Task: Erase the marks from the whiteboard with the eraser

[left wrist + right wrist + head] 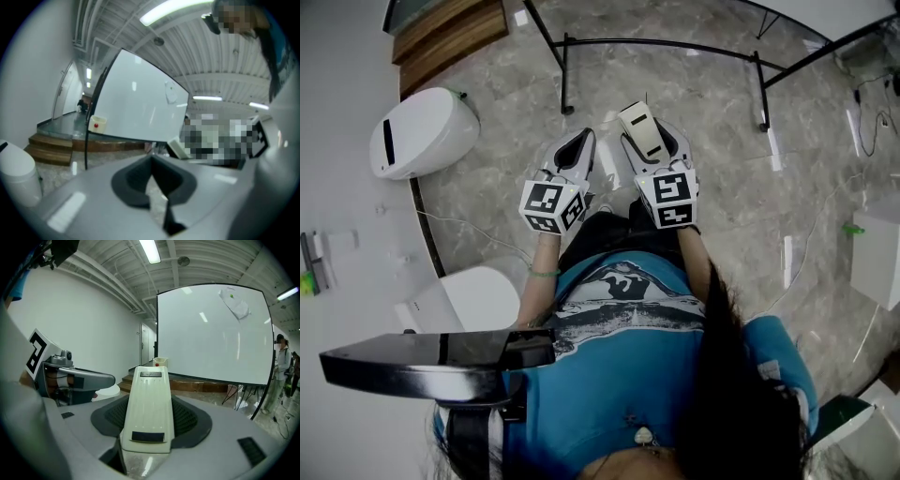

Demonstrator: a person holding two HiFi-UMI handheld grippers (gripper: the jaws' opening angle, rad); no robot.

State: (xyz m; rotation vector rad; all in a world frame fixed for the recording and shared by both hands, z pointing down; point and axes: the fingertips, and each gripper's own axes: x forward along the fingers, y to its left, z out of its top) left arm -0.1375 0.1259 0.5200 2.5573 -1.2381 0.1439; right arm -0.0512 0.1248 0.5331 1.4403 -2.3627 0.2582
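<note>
Grey marbled floor is spreading under the person in the head view. At the far left, a white rounded container is standing near the wall.

The left tongs are hanging low in front of the person's blue shirt. In the left gripper view, the jaws are meeting at their tips with nothing between them.

Just beside them, the right tongs are gripping the eraser. It is a cream plastic block, and its front end is poking out past the jaw tips. The right gripper view is showing the jaws closing on both of its sides, with the eraser lying lengthwise and pointing toward the whiteboard.

The board is standing well apart from both tongs, upright on a black frame. A small white box with a red dot is sitting at its lower left corner. Near its upper right corner, a pale patch with a green spot is showing; what it is cannot be told. At the far right, someone is standing beside the board.
</note>
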